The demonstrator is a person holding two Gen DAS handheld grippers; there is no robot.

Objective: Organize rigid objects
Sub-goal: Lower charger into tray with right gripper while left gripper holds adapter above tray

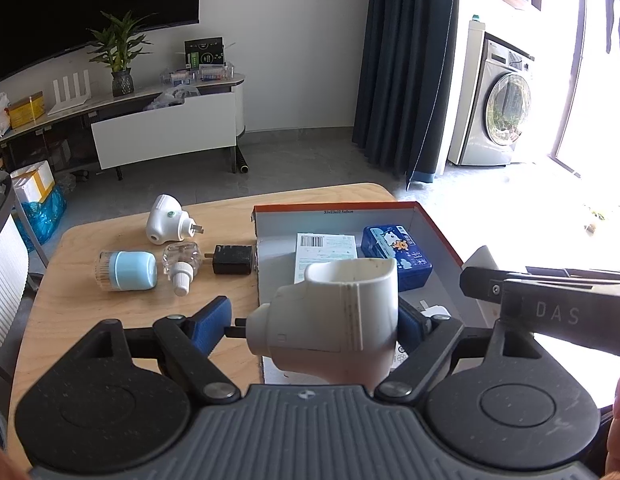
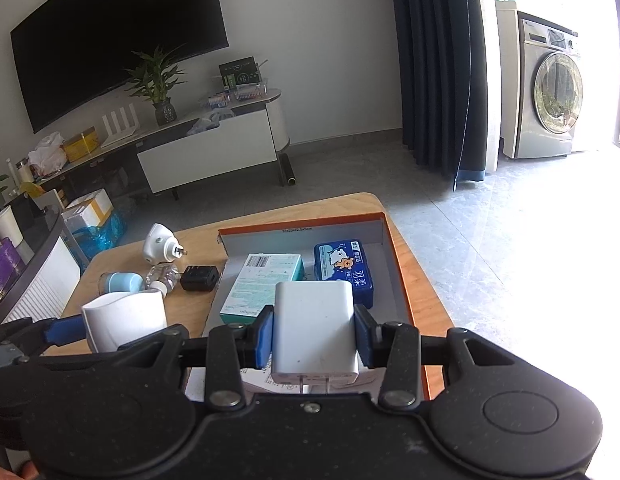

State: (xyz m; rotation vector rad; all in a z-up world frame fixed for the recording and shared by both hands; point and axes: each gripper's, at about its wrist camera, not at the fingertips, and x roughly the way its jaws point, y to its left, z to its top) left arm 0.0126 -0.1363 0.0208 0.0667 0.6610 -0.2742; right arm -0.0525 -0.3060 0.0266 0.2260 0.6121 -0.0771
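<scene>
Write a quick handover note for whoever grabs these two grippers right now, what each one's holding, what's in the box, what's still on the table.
Left gripper: shut on a white plug-in device, at the box's left edge.
Right gripper: shut on a white charger block, over the box.
Done: teal-white carton and blue tissue pack lie in the box.
Left: set both held items in, then fetch from the table the second white plug-in unit, blue-capped jar, clear bottle and black adapter.
</scene>
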